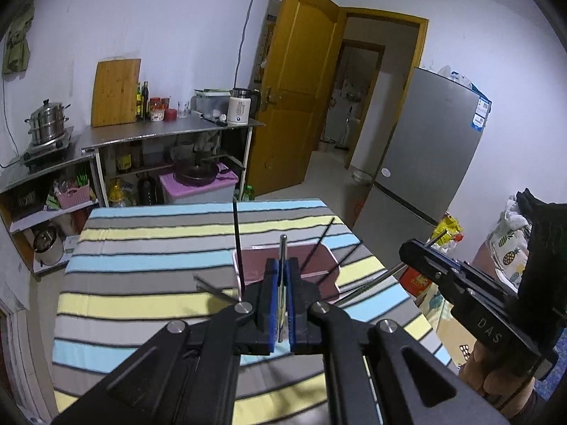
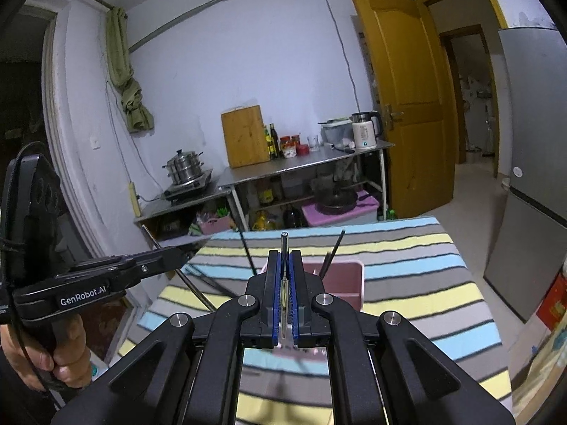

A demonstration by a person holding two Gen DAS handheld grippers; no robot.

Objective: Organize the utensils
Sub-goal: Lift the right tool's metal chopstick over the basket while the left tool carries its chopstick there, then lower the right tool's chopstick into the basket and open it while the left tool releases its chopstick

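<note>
My left gripper (image 1: 282, 265) is shut on a metal utensil handle (image 1: 282, 248) that sticks up between its blue pads, held above a pink bin (image 1: 326, 260) on the striped table. Black chopsticks (image 1: 237, 233) lean in the bin. My right gripper (image 2: 284, 258) is shut on another metal utensil handle (image 2: 284, 244), above the same pink bin (image 2: 349, 279). Black chopsticks (image 2: 331, 253) stand in it. Each gripper shows in the other's view: the right gripper (image 1: 411, 248) and the left gripper (image 2: 193, 246).
The striped tablecloth (image 1: 149, 248) covers the table. Loose metal chopsticks (image 1: 212, 287) lie left of the bin. A steel counter (image 1: 170, 132) with a cutting board, bottles and a kettle stands behind. A grey fridge (image 1: 425, 148) and an open wooden door (image 1: 294, 88) are to the right.
</note>
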